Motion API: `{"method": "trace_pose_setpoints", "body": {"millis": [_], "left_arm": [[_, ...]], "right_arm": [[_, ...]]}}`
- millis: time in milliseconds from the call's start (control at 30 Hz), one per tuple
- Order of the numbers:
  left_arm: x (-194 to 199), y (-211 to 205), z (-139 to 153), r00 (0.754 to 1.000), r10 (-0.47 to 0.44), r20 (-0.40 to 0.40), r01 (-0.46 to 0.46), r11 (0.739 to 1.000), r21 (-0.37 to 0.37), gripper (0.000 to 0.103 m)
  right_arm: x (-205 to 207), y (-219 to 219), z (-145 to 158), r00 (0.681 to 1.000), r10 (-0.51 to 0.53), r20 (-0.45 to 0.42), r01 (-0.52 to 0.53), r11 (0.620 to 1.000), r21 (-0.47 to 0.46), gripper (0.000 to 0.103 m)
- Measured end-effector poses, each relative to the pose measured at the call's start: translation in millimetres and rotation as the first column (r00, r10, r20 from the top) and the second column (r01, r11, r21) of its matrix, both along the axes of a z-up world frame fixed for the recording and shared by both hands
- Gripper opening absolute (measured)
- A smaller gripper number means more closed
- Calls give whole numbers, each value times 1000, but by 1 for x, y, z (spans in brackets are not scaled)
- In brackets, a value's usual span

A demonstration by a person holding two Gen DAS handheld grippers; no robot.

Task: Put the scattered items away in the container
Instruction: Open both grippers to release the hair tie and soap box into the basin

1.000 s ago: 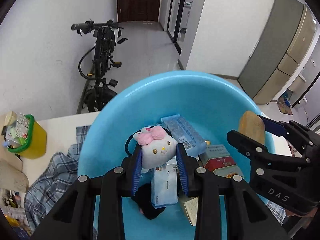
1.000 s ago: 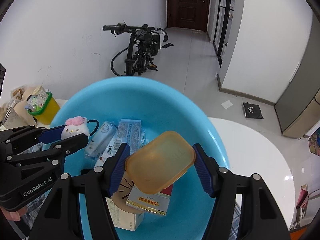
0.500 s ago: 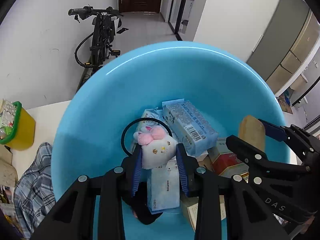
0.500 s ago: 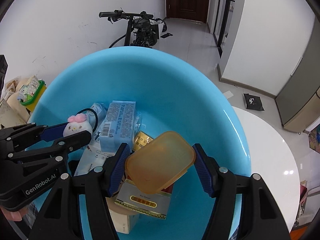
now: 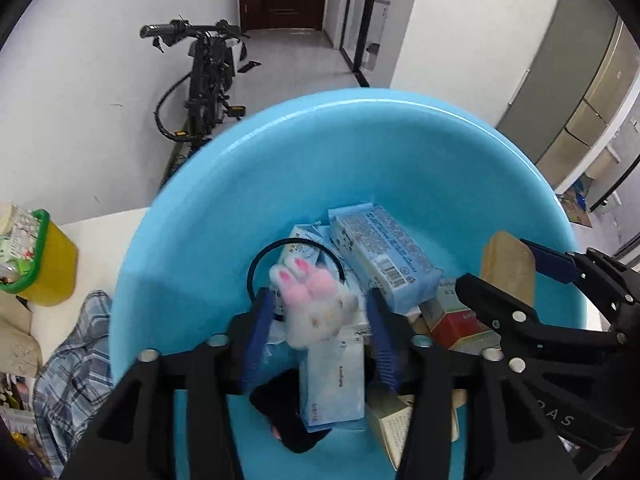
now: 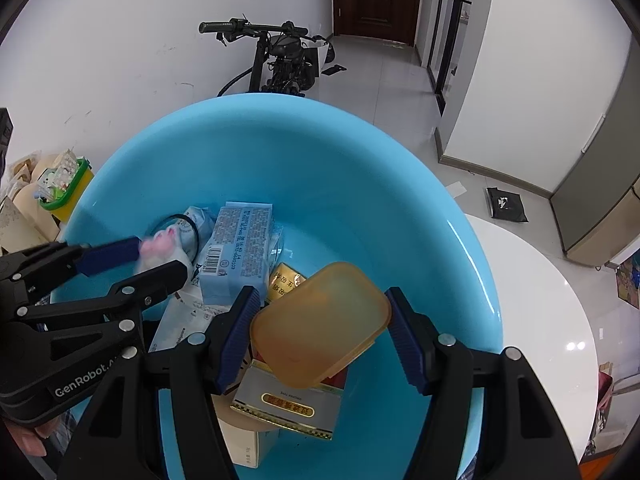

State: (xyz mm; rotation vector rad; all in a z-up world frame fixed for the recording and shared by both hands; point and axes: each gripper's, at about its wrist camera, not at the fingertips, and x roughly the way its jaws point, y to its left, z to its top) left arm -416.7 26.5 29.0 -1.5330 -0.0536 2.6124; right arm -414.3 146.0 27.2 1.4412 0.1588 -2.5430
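A blue basin (image 5: 248, 184) fills both of your views, sitting on the white desk (image 6: 552, 304) and holding a jumble of packets. Your right hand-held gripper (image 6: 320, 334) is clenched on an amber plastic lid (image 6: 320, 324), held above the basin's boxes; its long axis runs across the fingers, tilted up toward the right. Beneath it lies a silver-and-red box (image 6: 288, 404), partly covered. A pale blue tissue pack (image 5: 384, 256) lies with its long axis pointing toward the far rim. Your left hand-held gripper (image 5: 320, 332) has its fingers spread wider than the small white plush with pink ears (image 5: 316, 304), which sits between them, motion-blurred; whether either pad touches it is hard to make out.
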Motion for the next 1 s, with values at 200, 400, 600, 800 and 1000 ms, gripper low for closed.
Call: {"method": "trace_pose_setpoints", "body": {"millis": [200, 400, 600, 800, 1000], "left_arm": [[2, -4, 7, 1000, 6, -15, -6, 1000, -2, 58], [6, -10, 21, 999, 15, -37, -15, 1000, 4, 58], [11, -16, 22, 999, 31, -36, -30, 999, 26, 58], [12, -15, 16, 999, 16, -28, -15, 1000, 20, 58], [14, -16, 18, 999, 20, -38, -20, 1000, 20, 58]], "right_arm": [[0, -2, 5, 1000, -1, -3, 1, 1000, -3, 63], [-5, -5, 6, 1000, -2, 0, 2, 1000, 15, 63], [-4, -10, -4, 1000, 6, 27, -7, 999, 47, 63], [0, -14, -9, 997, 27, 68, -28, 1000, 9, 63], [2, -15, -16, 995, 37, 96, -37, 999, -3, 63]]}}
